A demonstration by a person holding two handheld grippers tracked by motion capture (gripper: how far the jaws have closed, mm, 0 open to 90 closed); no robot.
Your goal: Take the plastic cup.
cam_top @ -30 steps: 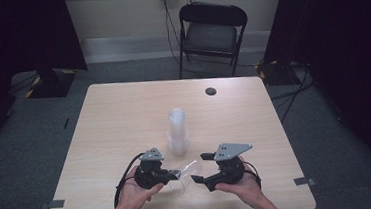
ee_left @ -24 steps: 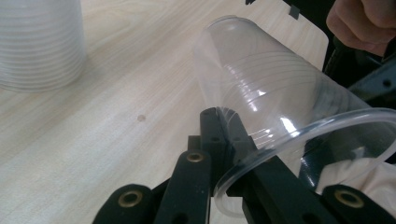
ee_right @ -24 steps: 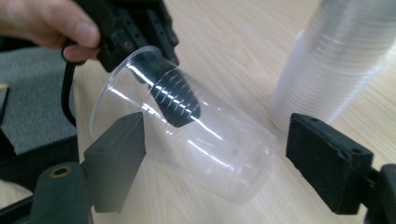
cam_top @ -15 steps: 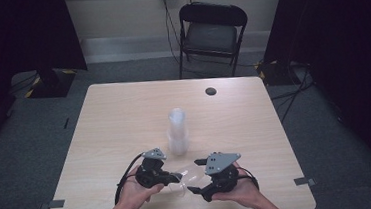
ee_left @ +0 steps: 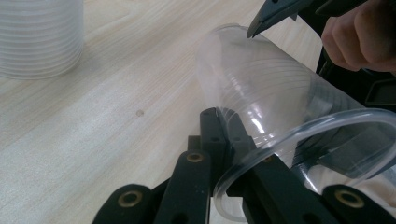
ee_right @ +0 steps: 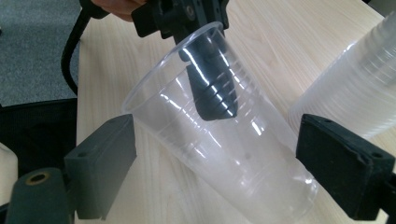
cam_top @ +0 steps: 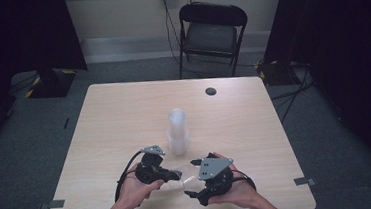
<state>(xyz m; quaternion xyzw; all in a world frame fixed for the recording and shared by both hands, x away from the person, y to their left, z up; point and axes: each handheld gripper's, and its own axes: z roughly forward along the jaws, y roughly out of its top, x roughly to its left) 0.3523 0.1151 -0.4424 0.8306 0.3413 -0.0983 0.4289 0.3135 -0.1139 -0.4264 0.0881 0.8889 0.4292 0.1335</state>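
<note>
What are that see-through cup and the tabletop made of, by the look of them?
The cup looks like thin clear plastic, glossy: the left tool's jaw shows through its wall, and light glints on its moulded rings. The tabletop looks like pale wood or a wood-look laminate, matt, with fine grain lines; which one, I cannot tell.

**Near edge crowded, far half open**

In the high view the table (cam_top: 114, 120) lies bare across its left, right and upper parts. At centre frame the stack of clear cups (cam_top: 177, 131) stands upright, blocking a straight path up the middle. A small dark disc (cam_top: 211, 91) sits near the upper edge, well apart from the stack. Just below the stack, the left gripper (cam_top: 175, 175), a single clear cup (cam_top: 181, 177) and the right gripper (cam_top: 193, 178) crowd the lower centre.
</note>
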